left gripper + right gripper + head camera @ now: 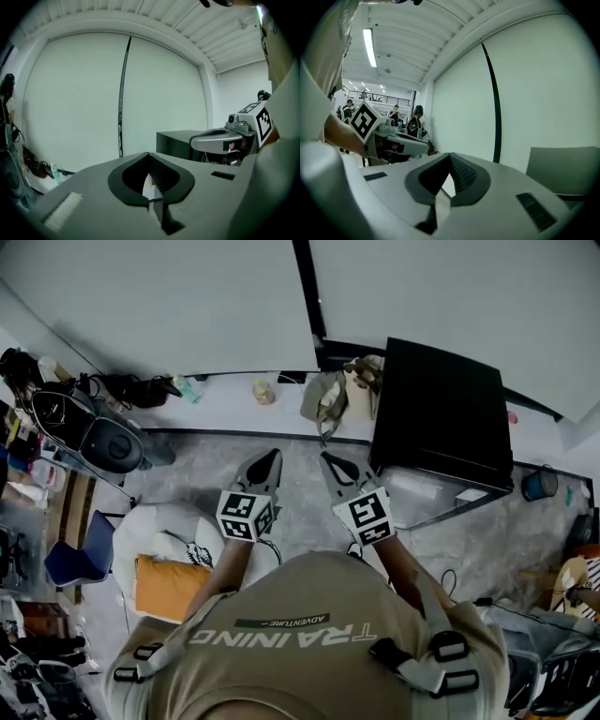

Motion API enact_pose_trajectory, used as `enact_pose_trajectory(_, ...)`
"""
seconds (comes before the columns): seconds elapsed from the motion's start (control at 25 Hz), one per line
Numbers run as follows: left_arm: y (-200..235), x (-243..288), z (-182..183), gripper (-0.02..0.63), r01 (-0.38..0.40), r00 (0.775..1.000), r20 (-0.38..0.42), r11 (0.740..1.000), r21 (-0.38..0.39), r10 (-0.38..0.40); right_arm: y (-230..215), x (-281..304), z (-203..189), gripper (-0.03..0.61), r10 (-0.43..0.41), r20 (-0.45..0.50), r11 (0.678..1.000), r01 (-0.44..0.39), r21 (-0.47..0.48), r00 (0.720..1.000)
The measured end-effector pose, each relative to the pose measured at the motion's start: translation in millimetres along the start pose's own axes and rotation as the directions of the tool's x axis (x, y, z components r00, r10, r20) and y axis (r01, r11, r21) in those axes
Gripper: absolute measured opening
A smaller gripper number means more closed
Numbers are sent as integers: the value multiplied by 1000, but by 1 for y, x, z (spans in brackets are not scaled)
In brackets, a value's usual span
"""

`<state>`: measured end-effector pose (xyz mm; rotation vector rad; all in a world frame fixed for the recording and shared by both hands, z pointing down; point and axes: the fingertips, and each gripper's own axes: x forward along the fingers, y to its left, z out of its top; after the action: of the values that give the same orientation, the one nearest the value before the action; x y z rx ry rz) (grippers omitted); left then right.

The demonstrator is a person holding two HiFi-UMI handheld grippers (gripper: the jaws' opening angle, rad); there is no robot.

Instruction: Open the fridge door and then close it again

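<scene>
Counting two grippers here, so left gripper (273, 456) plus right gripper (327, 459), and two marker cubes (246, 515), one per gripper. Seeing just one fridge (441, 413). Tallying two blinds (159, 306) up top, with one dark post (307, 287) between. Then counting two small bottles (187, 388) on the one ledge (230, 413), one bag (337, 395), one blue cup (539, 486), one blue chair (80, 559), one orange cushion (169, 585). Also spotting one ceiling light strip (369, 47) in the right gripper view, plus a few people (415, 124) far back, not managing an exact count there.
</scene>
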<state>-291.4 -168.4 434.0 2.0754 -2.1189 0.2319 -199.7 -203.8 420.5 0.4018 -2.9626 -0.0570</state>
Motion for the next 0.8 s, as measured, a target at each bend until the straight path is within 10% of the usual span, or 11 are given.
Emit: enact_pose_trajectory(0.8,8,3,20,0,-27,998,63,999,-29,29,-18,-7,22,2,-85,62,996,83,38,994)
